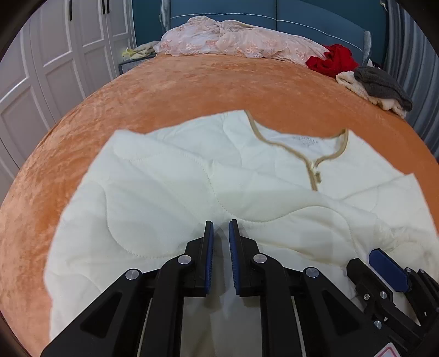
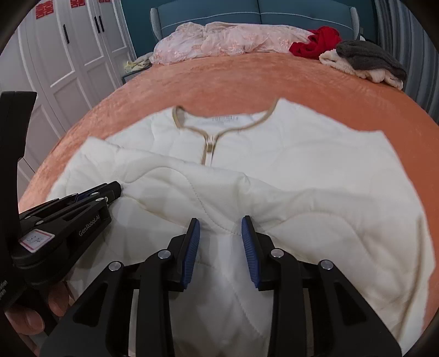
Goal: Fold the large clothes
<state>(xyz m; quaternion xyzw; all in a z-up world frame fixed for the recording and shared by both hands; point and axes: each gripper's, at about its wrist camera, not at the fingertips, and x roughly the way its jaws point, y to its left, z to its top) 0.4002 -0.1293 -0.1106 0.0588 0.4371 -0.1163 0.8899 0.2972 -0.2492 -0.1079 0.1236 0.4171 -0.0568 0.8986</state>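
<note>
The orange bedspread (image 1: 170, 88) fills the scene, and on its near half lies the cream quilted jacket (image 1: 170, 175), collar pointing toward the blue headboard (image 1: 301, 19), lower part folded up over the chest just below the tan-trimmed neckline (image 1: 277, 142). Beyond the jacket, against the headboard, sits a pink lace heap (image 1: 233, 41), with a red garment (image 1: 332, 60) and a grey-and-cream pile (image 1: 378, 85) off to the side. Over the jacket's folded edge, the left gripper (image 1: 221, 228) shows a narrow gap, pinching nothing. Beside it, the right gripper (image 2: 221, 226) stands spread, its blue pads (image 2: 251, 252) clear of cloth.
</note>
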